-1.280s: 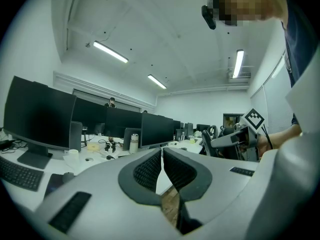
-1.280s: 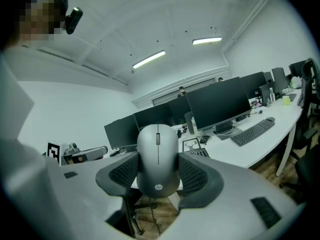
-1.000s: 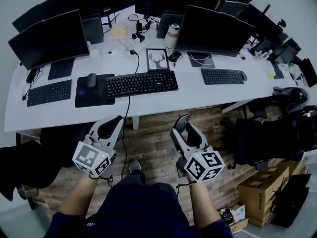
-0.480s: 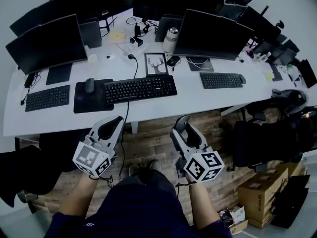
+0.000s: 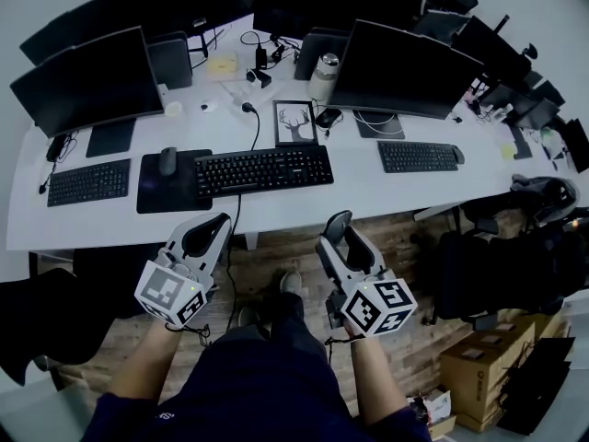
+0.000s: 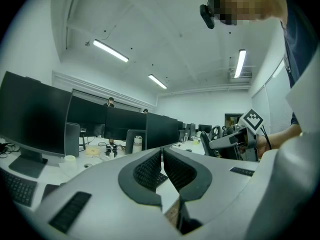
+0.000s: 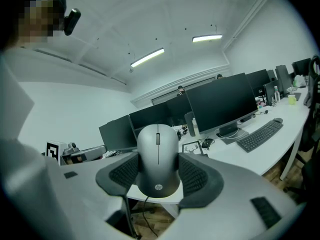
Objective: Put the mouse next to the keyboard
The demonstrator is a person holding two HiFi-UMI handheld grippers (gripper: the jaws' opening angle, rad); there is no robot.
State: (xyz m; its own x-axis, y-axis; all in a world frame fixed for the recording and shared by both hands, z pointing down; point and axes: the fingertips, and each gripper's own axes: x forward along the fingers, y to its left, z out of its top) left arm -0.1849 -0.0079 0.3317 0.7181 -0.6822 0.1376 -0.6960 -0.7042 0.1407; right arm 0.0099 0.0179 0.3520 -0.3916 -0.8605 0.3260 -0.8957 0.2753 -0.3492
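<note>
Mouse (image 7: 158, 156), grey with a scroll wheel, is clamped between the ribbed black pads of the right tool (image 5: 339, 226), with its rear end toward that tool's camera and its nose pointing at the table. Beside it the left tool (image 6: 162, 154) is clenched with nothing in it, its pad tips pressed together. Both tools are held side by side in front of the person's dark-clothed body, each with a cube of square markers at the back. They hang over a wooden floor (image 5: 276, 261), short of the table edge, and a shoe (image 5: 291, 284) shows between them. Beyond lies a long white table (image 5: 304, 199). Nearest on it, roughly straight ahead, is a black keyboard (image 5: 264, 169), well apart from the held mouse. At that keyboard's left end is a black mat (image 5: 179, 190) carrying a second mouse (image 5: 167, 160). Behind the keyboard stands a framed deer picture (image 5: 295, 123). A left keyboard (image 5: 88, 181) and a right keyboard (image 5: 417, 156) lie further along the table. Dark monitors (image 5: 87, 76) line the back of it
</note>
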